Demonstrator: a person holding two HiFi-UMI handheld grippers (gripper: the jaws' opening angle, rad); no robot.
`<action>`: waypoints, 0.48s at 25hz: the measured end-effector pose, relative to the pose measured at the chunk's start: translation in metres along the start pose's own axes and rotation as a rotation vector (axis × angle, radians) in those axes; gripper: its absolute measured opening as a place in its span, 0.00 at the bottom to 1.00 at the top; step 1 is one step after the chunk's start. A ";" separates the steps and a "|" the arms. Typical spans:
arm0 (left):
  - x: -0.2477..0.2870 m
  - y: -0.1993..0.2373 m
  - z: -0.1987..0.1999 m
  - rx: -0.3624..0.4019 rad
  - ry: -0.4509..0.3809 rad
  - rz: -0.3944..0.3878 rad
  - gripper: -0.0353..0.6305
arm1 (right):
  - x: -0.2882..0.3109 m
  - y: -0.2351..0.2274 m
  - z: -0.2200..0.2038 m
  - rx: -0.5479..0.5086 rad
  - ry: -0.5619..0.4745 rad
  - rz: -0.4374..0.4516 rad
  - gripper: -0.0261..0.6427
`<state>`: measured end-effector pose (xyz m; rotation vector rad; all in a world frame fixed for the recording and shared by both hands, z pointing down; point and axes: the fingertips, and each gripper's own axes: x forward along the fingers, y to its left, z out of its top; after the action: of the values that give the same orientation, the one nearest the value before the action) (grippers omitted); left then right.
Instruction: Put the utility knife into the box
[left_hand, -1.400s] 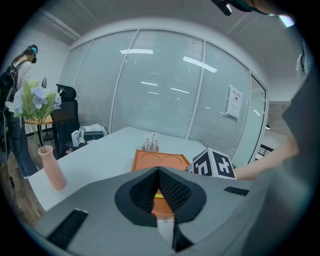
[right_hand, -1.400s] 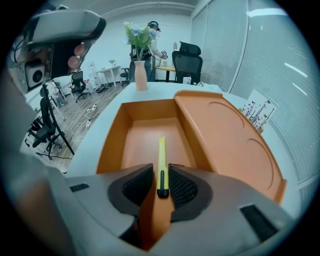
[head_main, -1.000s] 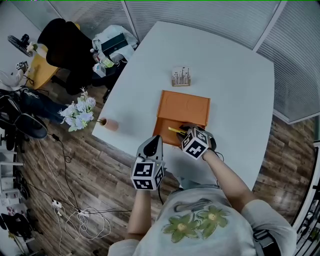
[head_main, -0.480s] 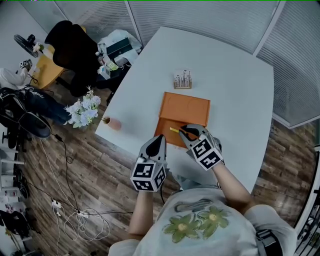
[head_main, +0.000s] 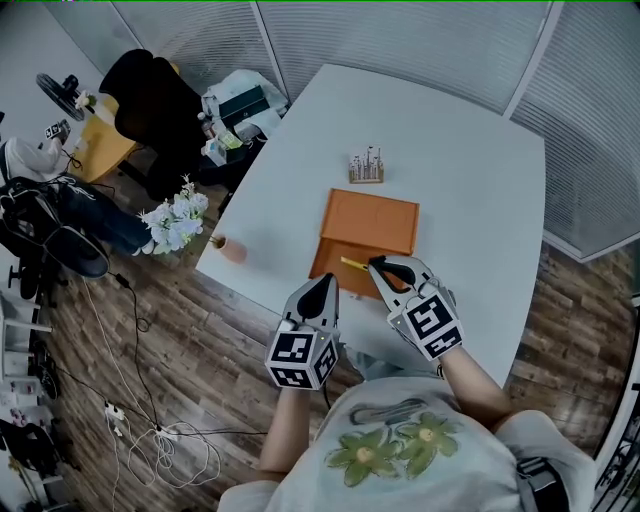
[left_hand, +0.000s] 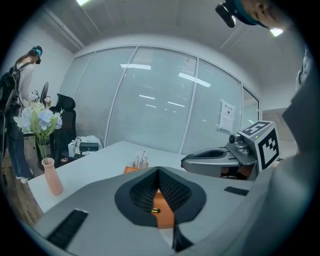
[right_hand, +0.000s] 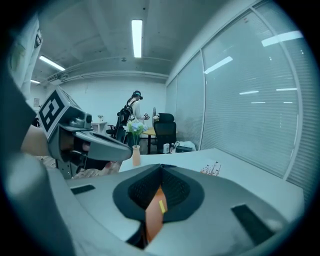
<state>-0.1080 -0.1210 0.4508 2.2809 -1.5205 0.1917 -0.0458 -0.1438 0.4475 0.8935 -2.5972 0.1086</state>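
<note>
Utility knife (head_main: 351, 263) lies in the orange box (head_main: 370, 220), so placing looks done; right gripper (head_main: 376, 264) just closed empty, left gripper (head_main: 325, 281) pinched together; next, withdraw

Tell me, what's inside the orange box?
A yellow utility knife lies inside the orange box, near its front edge. The right gripper, jaws just closed on nothing, covers the knife's other end, so that part is hidden.

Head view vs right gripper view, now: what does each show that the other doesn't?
Head view only: the whole orange box with the utility knife lying in it, the right gripper from outside. Right gripper view only: its jaws shut on nothing, the ceiling light. Both: left gripper, pink vase, white table, a sliver of box and knife.
</note>
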 end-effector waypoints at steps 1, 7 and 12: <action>-0.002 -0.001 0.001 0.004 -0.003 0.001 0.05 | -0.004 0.001 0.003 -0.002 -0.014 -0.006 0.05; -0.011 -0.011 0.003 0.034 -0.015 0.003 0.05 | -0.019 0.010 0.009 -0.012 -0.070 -0.007 0.04; -0.017 -0.016 0.005 0.048 -0.024 0.005 0.05 | -0.024 0.015 0.010 -0.007 -0.082 -0.008 0.04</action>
<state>-0.1012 -0.1027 0.4368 2.3244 -1.5496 0.2052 -0.0408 -0.1202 0.4292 0.9245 -2.6674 0.0619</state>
